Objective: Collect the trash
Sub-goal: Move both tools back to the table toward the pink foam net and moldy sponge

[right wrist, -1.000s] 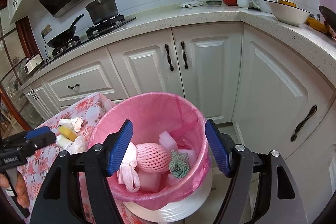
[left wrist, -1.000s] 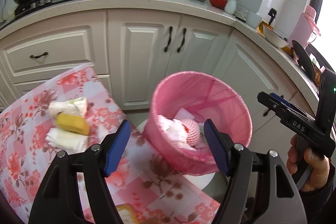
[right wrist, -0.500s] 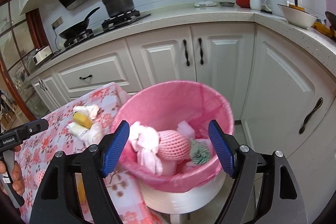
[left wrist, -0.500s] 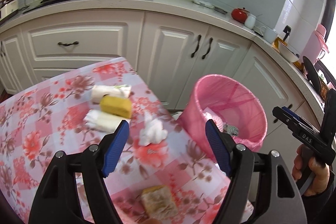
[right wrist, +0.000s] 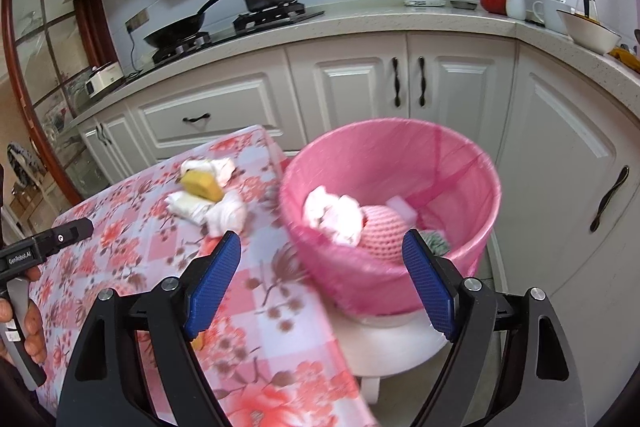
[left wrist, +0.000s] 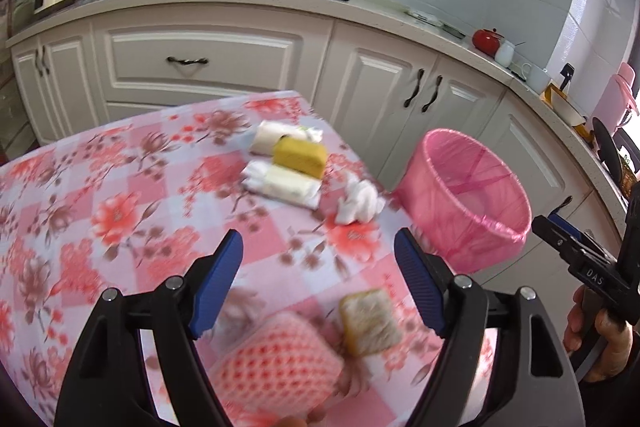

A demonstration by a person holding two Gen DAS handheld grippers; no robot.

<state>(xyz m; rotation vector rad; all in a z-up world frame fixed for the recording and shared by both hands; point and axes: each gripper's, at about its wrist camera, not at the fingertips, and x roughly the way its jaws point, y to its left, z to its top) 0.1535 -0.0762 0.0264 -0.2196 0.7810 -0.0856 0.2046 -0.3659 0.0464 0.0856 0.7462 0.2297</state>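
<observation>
Hovering over desk (left wrist: 80, 187), left gripper (left wrist: 318, 267) fingers spread, empty; pink foam net (left wrist: 276, 367) below them. Right gripper (right wrist: 320, 267) fingers spread before pink bin (right wrist: 460, 163).

Each tool is built of a black plastic frame with triangular cut-outs and silver screws at the joints. The left tool (left wrist: 319, 285) and the right tool (right wrist: 321, 285) are both fitted with blue ribbed pads (right wrist: 212, 287). White lettering, "DAS" and apparently "GenRobot.AI", is printed on the black bodies. Bare skin is seen on the right hand (left wrist: 600, 337) and the left hand (right wrist: 30, 331).
</observation>
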